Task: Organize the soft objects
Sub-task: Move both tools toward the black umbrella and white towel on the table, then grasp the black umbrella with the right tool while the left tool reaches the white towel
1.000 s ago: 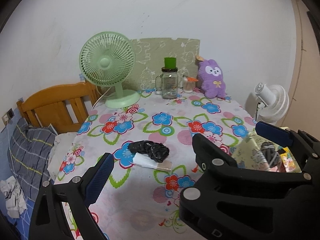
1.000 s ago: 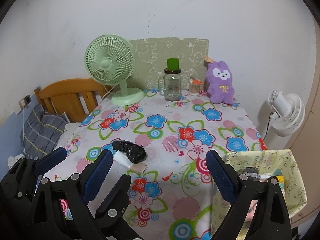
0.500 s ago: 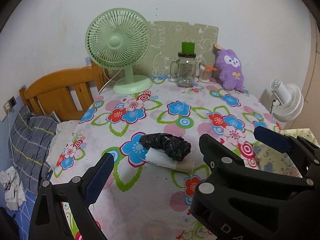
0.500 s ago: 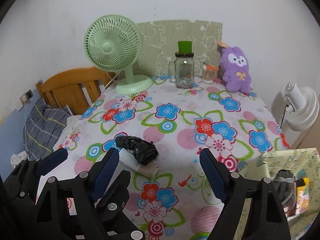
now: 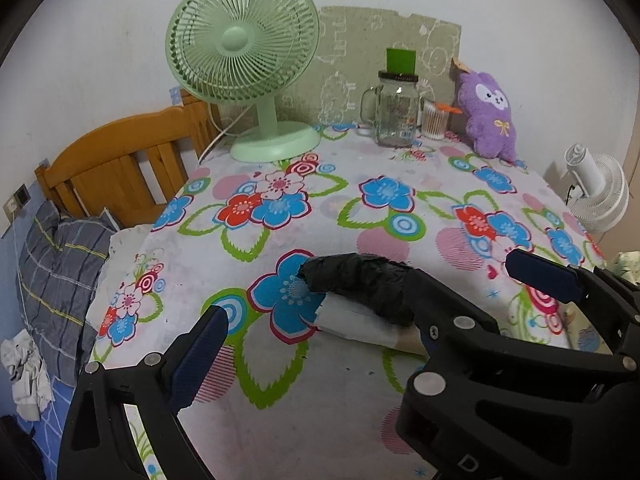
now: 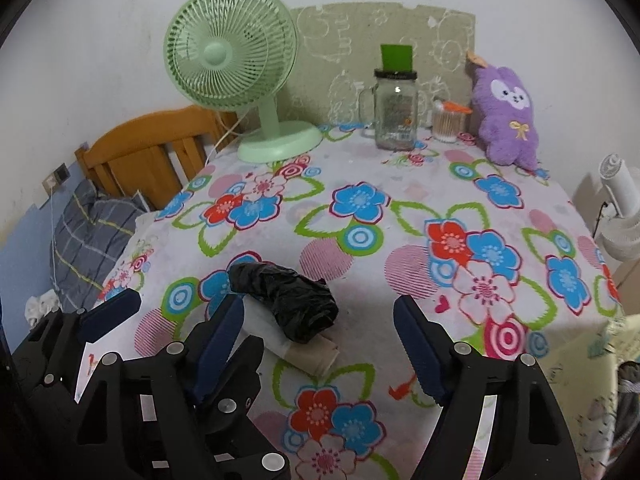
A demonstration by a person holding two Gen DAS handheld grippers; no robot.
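A crumpled black plastic bag [image 5: 360,280] [image 6: 292,304] lies over a white roll with a beige core [image 6: 316,356] on the floral tablecloth [image 6: 400,184]. My right gripper [image 6: 318,302] hangs just above it with its jaws closing. The bundle sits between the fingers, near the left pad [image 6: 220,332], and neither pad presses on it. My left gripper [image 5: 320,320] is open and overlaps the right one. Its left finger [image 5: 200,352] shows, while its right finger is hidden behind the right gripper's body [image 5: 500,360]. A purple plush toy [image 5: 486,116] [image 6: 508,116] leans on the wall at the back right.
At the back stand a green desk fan [image 6: 232,52], a glass jar [image 6: 394,112] with a green lid and a tub of cotton swabs [image 6: 446,122]. A yellow fabric bin [image 6: 580,352] sits off the table's right edge, beside a white fan [image 6: 620,208]. A wooden headboard [image 5: 120,160] and pillow lie left.
Both grippers have come forward and down toward the black bag bundle, which now looks larger and sits between the right fingers. The right jaws have narrowed. The bin has slid toward the right edge.
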